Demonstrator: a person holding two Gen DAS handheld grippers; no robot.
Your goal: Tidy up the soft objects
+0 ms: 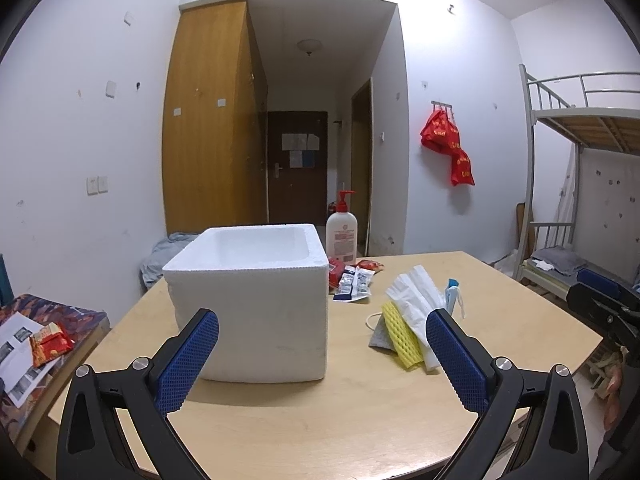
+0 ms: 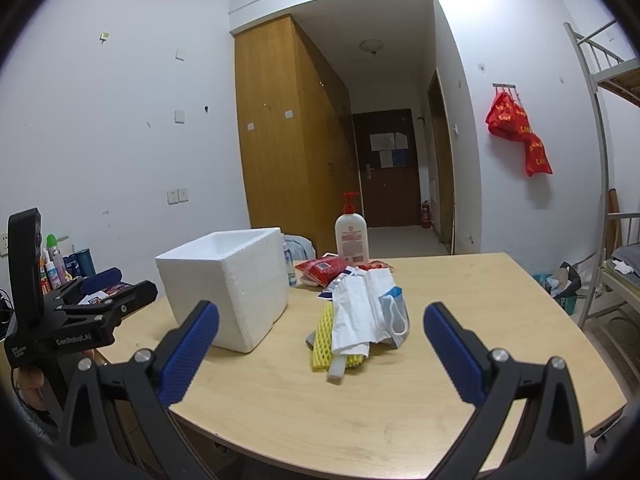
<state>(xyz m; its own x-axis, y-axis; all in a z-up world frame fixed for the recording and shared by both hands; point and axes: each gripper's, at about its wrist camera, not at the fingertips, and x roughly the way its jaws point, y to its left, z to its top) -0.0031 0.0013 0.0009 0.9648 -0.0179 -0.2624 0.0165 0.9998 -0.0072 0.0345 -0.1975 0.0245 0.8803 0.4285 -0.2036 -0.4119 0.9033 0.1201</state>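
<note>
On the wooden table (image 2: 400,400), the soft pile (image 2: 356,320) lay right of the foam box (image 2: 224,280), long axis near-to-far, squarely ahead of the nearer right gripper (image 2: 320,356); both it and the left gripper (image 1: 320,356) gaped wide, empty.

We see a matt, grainy white foam box (image 1: 256,304) on a smooth pale wood-look table (image 1: 340,408), a yellow foam net sleeve (image 2: 322,338) under crinkled white paper (image 2: 354,316), a glossy plastic pump bottle (image 2: 351,236), and blue textured gripper pads (image 1: 188,364)
</note>
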